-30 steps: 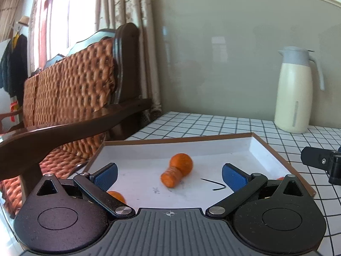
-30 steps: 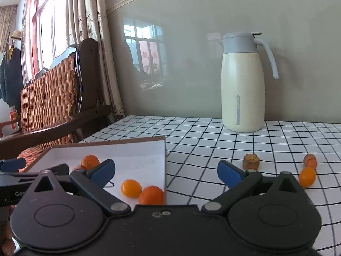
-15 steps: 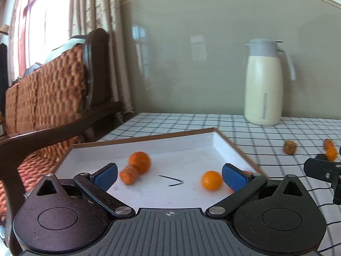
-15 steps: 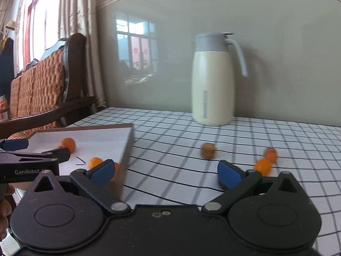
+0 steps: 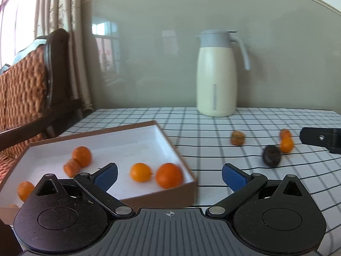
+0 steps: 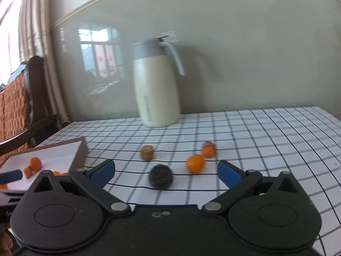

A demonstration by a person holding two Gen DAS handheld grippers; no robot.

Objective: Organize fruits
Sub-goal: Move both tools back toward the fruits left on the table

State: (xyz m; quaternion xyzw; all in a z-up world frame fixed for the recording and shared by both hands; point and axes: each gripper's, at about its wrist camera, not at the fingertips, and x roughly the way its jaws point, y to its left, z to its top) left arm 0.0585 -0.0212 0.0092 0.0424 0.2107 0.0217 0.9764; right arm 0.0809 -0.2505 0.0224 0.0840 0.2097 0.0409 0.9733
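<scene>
A shallow brown box [image 5: 162, 132] with a white inside lies on the checked tablecloth at the left and holds several orange fruits [image 5: 169, 175]. Loose on the cloth to its right are a dark round fruit [image 6: 161, 176], an orange fruit [image 6: 195, 163], a second orange piece [image 6: 208, 149] and a brownish stubby piece [image 6: 147, 152]. My left gripper [image 5: 169, 176] is open and empty, low over the box's near right corner. My right gripper [image 6: 166, 170] is open and empty, with the dark fruit just beyond its fingers. The box [image 6: 78, 149] shows at the left of the right wrist view.
A cream thermos jug [image 5: 216, 74] with a grey lid stands at the back of the table against the wall. A wooden chair with a woven orange back [image 5: 23, 83] stands left of the table. The right gripper's finger [image 5: 319, 137] shows at the right edge.
Both grippers have swung to the right, away from the box and toward the loose fruits. The dark fruit has come into view. Both stay open and empty.
</scene>
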